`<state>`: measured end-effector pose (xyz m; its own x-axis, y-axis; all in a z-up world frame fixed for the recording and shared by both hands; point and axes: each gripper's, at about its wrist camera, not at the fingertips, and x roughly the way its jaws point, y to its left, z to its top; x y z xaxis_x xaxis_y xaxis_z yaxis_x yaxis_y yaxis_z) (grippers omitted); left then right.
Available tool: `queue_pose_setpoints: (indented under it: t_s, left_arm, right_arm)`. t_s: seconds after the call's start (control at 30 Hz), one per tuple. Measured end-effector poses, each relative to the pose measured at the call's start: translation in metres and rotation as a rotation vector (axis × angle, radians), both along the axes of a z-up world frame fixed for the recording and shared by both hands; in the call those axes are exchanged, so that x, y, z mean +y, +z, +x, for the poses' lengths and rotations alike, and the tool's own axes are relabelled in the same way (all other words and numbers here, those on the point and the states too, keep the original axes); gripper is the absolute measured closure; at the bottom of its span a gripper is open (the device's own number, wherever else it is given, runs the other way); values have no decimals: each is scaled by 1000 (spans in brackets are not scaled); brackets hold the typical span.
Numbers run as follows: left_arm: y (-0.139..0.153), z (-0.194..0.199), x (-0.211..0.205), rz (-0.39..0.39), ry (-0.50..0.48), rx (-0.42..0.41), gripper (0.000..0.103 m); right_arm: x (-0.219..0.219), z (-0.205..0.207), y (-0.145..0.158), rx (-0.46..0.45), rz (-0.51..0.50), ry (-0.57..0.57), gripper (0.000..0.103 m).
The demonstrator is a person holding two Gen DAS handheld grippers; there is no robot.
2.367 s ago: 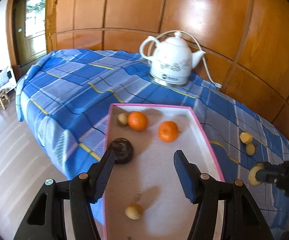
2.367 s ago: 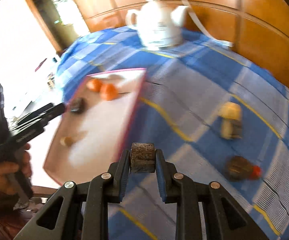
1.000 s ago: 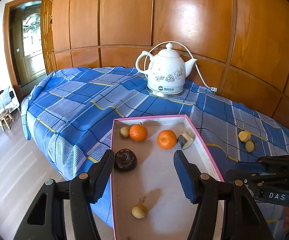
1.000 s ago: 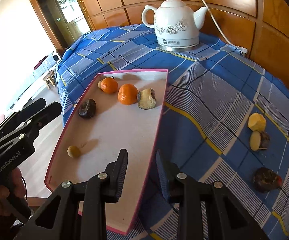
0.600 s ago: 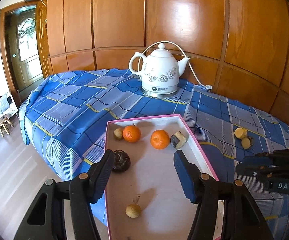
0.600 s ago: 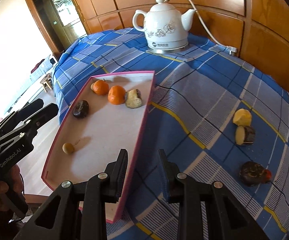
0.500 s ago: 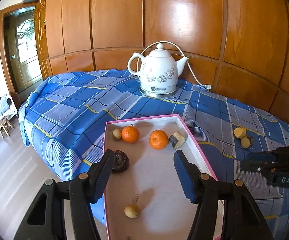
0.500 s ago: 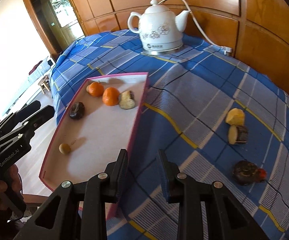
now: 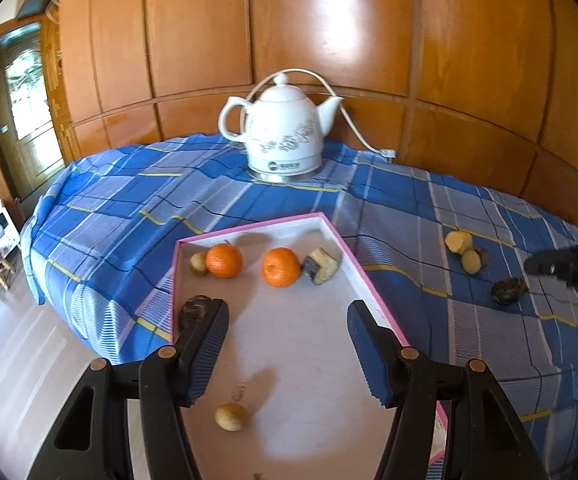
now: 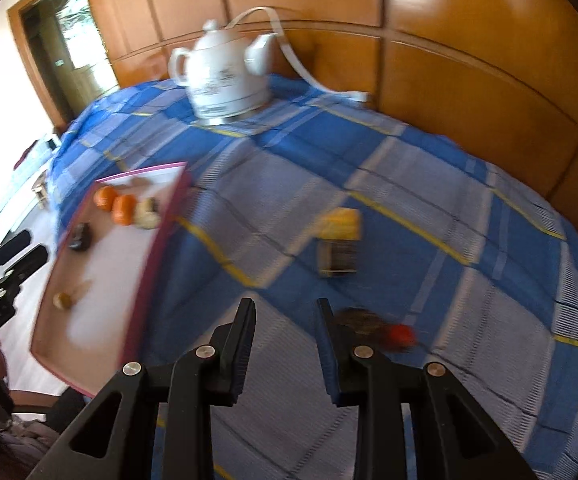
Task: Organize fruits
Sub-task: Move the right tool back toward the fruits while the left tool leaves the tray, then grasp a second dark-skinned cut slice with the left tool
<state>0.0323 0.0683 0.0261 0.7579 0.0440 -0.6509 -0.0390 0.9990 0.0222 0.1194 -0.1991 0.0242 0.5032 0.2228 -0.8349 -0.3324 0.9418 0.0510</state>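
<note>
1. Left gripper [image 9: 287,344]: jaws released with nothing between them, hovering over the near half of the pink-rimmed tray [image 9: 373,304].
2. Right gripper [image 10: 285,344]: jaws nearly together with a narrow gap showing between them, grasping nothing, above the blue checked cloth [image 10: 429,200] that covers the bench; this view is blurred.
3. Tray contents: two oranges [image 9: 224,260] side by side near the far end, a small pale fruit [image 9: 198,262] touching the left one, a cut piece with dark skin [image 9: 321,266] just right of the other orange, a dark round fruit [image 9: 193,309] by the left wall, and a small yellowish fruit [image 9: 231,417] alone near the front.
4. Fruit on the cloth, to the right of the tray: two yellow cut pieces [image 9: 465,250] close together, and a dark fruit [image 9: 509,290] nearer the camera, just right of the right gripper's jaws in the right wrist view.
5. White kettle [image 9: 283,140]: upright on its base at the far edge of the bench, against the wooden wall panels [image 9: 329,40].
</note>
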Motion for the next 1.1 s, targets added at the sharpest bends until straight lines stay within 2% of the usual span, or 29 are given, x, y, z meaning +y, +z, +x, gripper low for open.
queue_pose_setpoints:
  t_s: [0.3, 0.43, 0.5, 0.7, 1.1]
  left_arm:
    - [-3, 3, -32, 43, -88, 21, 41]
    - [-4, 6, -44, 64, -117, 29, 41]
    - [-4, 8, -50, 74, -132, 32, 41]
    - [-7, 13, -70, 95, -178, 46, 41]
    - [-16, 27, -101, 98, -253, 92, 41]
  right_arm:
    - [-97, 17, -7, -22, -68, -222, 73]
    - [-137, 23, -23, 16, 8, -343, 73]
    - [-152, 28, -30, 64, 38, -405, 73]
    - [-163, 27, -28, 75, 84, -442, 73]
    - [-160, 27, -30, 85, 49, -454, 73]
